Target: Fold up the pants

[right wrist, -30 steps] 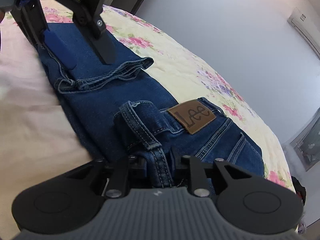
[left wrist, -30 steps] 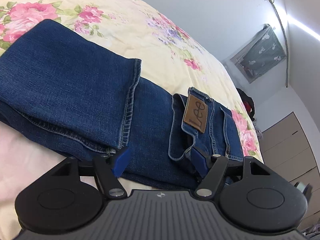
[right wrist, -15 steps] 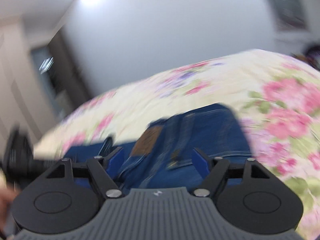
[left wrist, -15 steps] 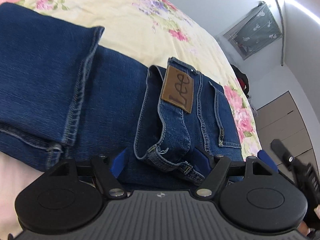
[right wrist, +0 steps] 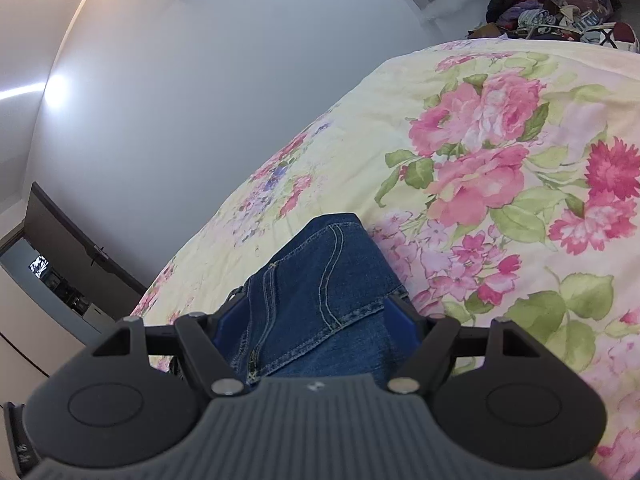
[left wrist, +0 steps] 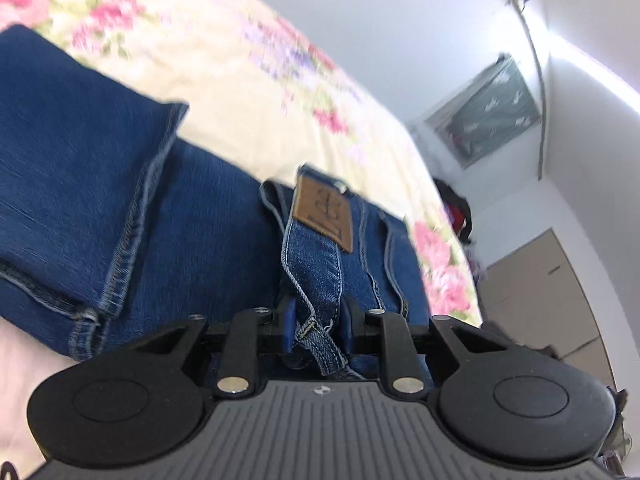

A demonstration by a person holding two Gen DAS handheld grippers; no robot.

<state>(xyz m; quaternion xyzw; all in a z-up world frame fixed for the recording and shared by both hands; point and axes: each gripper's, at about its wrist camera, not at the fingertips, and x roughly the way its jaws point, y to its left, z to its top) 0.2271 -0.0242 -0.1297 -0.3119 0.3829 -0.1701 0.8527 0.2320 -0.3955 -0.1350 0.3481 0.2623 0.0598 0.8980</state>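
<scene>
Left gripper [left wrist: 316,330]: jaws closing on the waistband [left wrist: 314,276] of the blue jeans [left wrist: 208,224], which were loose between wide jaws a second ago. Right gripper [right wrist: 312,320]: jaws wide apart around the jeans' seat, unclamped; previously pinching the waistband. Jeans lie part-folded on the floral bedspread [right wrist: 500,152].

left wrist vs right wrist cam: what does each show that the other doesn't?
Left wrist only: the left gripper, jaws closing with the waistband between them, the brown leather patch, the folded leg hem, a wardrobe.

Right wrist only: the right gripper, jaws wide with denim between them but not pinched, a clothes pile, a dark door.

Both: the jeans on the floral bedspread, white walls.
</scene>
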